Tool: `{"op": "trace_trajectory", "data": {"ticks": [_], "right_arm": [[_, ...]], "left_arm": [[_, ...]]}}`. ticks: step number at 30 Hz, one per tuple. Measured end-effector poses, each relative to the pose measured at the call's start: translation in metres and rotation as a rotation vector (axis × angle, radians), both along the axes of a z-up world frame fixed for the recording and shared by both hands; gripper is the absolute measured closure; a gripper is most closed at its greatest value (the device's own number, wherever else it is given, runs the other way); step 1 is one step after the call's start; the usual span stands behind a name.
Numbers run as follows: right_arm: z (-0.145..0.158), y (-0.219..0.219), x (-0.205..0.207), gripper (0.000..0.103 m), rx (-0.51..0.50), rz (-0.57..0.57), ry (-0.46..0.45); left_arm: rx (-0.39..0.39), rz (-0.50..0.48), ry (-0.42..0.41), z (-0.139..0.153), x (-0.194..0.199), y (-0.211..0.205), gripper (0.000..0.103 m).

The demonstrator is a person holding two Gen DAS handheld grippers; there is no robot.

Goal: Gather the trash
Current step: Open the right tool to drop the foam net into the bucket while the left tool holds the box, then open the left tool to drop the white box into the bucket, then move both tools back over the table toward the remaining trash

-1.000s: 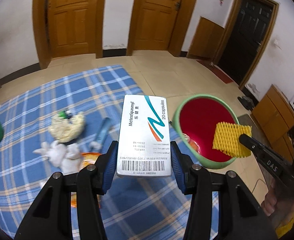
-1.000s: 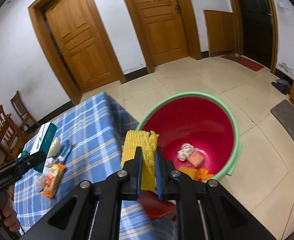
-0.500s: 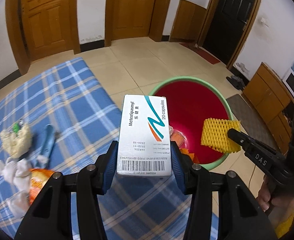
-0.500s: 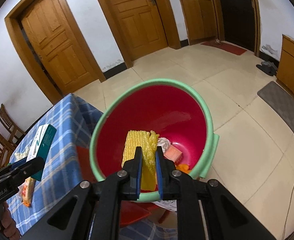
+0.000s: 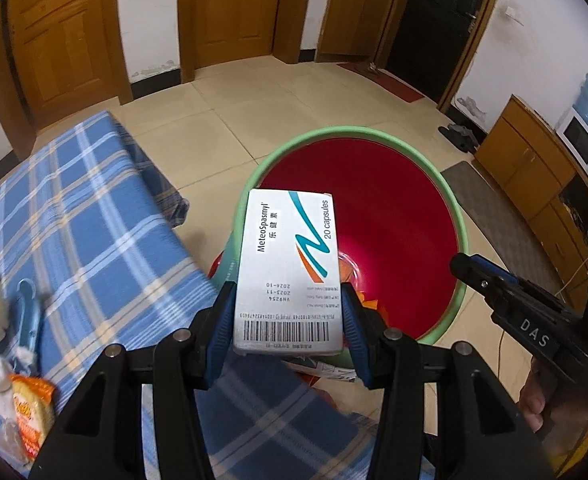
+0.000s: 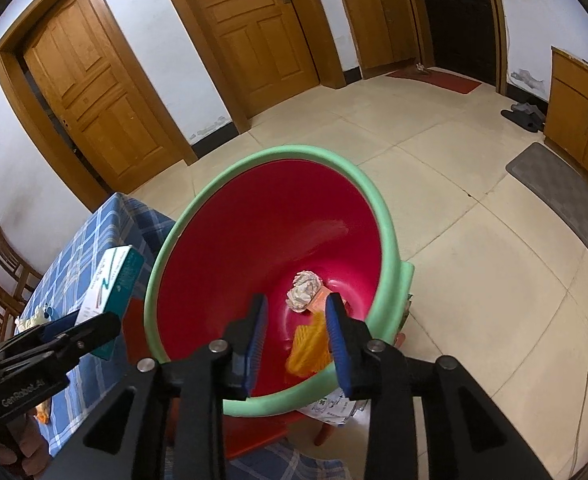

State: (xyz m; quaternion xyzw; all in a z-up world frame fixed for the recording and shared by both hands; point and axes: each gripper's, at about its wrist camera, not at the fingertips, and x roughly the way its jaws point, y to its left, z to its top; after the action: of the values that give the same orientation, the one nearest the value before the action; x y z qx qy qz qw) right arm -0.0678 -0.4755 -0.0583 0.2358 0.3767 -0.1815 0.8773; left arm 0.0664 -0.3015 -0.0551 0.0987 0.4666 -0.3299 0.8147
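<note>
Medicine box [image 5: 288,272]: clamped in left gripper [image 5: 288,330], near red basin [image 5: 394,216] rim. Right gripper [image 6: 294,342]: jaws apart, empty, above yellow foam net [image 6: 308,350] inside basin.

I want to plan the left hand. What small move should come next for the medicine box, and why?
Probably move the left gripper a little forward over the red bin, then open it. It is shut on the medicine box, which sits above the bin's near green rim, partly over the table edge. The right gripper is open, with the yellow foam net lying inside the bin.
</note>
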Motion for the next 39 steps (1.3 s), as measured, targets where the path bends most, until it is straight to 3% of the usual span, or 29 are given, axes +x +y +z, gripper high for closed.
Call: {"op": "trace_trajectory", "data": {"ticks": [18,39], "right_arm": [[0.006,-0.006,-0.008,0.062,0.008,-0.022,-0.021],[0.041,0.038,-0.008,0.052,-0.017,0.066,-0.069]], "left_arm": [[0.0,-0.014,-0.05,0.009,-0.003,-0.01,0.052],[-0.053,0.154,-0.073,0.042,-0.015,0.068,0.052]]}}
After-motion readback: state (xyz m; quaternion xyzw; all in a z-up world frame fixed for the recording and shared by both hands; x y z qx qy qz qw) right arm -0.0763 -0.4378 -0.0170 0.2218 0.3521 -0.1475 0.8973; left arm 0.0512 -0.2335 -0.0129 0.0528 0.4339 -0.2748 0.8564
